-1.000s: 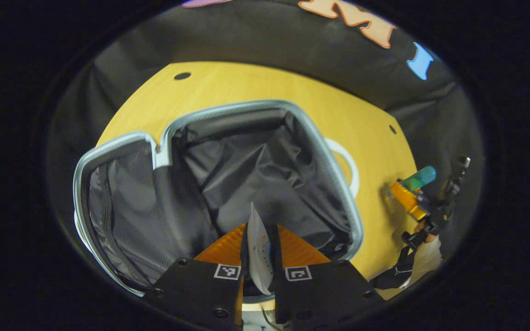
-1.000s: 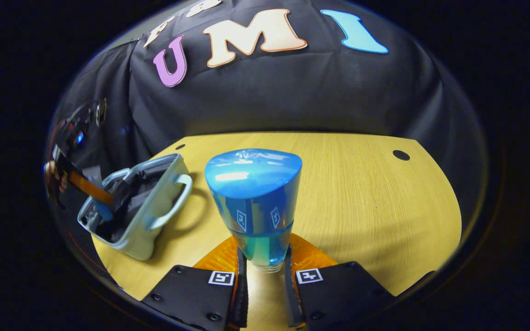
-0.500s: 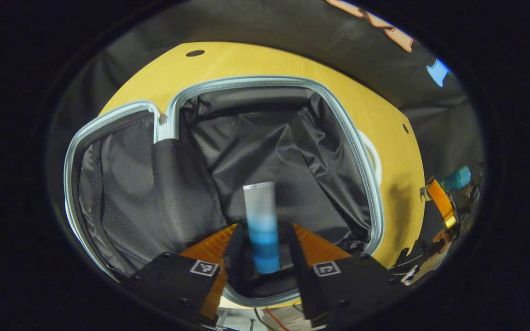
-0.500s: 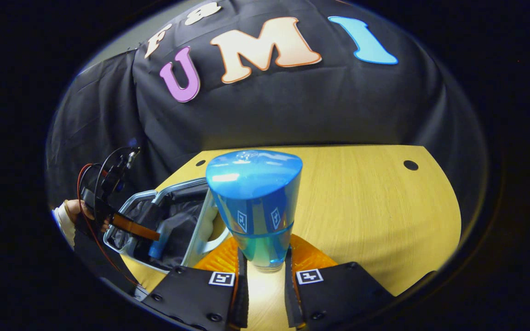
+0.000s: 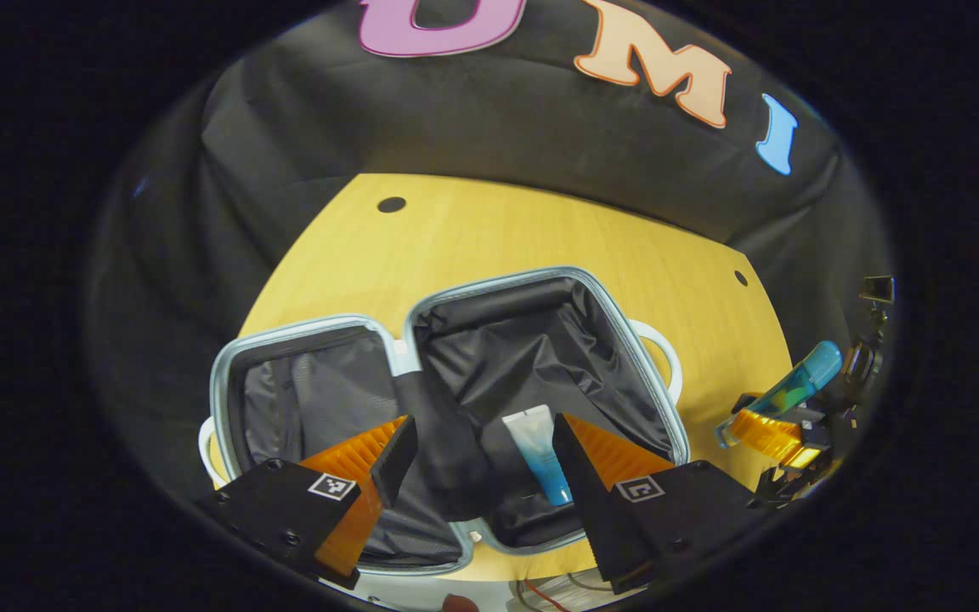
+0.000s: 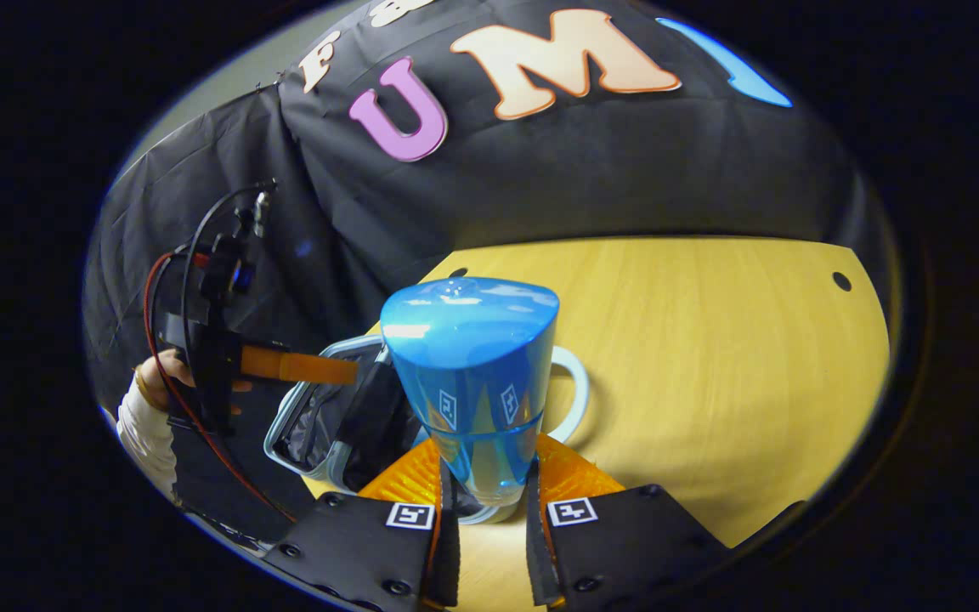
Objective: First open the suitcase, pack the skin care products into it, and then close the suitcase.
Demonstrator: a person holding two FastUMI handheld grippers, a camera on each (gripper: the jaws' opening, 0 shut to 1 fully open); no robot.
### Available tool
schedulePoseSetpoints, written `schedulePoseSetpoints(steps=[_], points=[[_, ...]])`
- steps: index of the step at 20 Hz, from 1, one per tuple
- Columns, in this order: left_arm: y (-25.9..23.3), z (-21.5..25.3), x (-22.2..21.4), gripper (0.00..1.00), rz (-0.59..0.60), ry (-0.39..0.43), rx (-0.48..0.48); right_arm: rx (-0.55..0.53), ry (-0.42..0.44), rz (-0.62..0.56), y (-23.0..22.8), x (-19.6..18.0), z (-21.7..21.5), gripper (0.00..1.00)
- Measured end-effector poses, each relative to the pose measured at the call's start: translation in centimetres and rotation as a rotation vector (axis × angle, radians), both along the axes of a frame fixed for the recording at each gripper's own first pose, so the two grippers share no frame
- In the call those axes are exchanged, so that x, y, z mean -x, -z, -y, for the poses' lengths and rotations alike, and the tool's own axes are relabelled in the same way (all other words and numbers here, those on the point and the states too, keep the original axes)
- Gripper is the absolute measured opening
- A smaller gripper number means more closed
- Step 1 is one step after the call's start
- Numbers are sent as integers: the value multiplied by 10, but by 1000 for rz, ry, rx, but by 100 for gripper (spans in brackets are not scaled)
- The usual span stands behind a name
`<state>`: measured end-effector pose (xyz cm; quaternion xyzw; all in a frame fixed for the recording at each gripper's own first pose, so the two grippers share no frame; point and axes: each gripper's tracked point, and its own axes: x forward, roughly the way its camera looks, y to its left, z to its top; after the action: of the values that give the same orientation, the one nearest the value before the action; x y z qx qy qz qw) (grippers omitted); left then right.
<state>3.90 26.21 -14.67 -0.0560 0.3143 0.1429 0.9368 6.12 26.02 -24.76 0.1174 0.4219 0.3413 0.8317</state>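
The small pale blue suitcase (image 5: 636,354) lies open on the yellow wooden table (image 5: 498,229), its dark lining showing. A white-and-blue tube (image 5: 540,459) lies inside its right half. My left gripper (image 5: 483,450) is open above the case, fingers spread wide with nothing held. In the right gripper view my right gripper (image 6: 485,510) is shut on a blue bottle (image 6: 472,374), held upright just right of the suitcase (image 6: 332,421). The left gripper view shows that bottle (image 5: 783,393) and the right gripper (image 5: 766,429) at the far right.
The table (image 6: 710,357) stretches bare to the right of the case, with small round holes near its back corners. Black cloth walls close it in behind. A hand and white sleeve (image 6: 145,416) hold the left gripper (image 6: 298,367) over the case.
My left gripper opened and let the tube drop into the suitcase, then pulled up and back. My right gripper carried the blue bottle leftward, close to the case.
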Motion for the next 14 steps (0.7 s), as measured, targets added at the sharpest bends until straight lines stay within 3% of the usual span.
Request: schedulePoseSetpoints(steps=[7,10,14], points=[[-16,-40,66,95,54,-113,-33,152,-182,-214,67,36,-51,34],[-26,-56,90,95,75,-159,-36,181,-202,-287,75,45,-58,34],[-14,-69,115,95,72,-214,25,296,-218,-293,96,50,-58,34]])
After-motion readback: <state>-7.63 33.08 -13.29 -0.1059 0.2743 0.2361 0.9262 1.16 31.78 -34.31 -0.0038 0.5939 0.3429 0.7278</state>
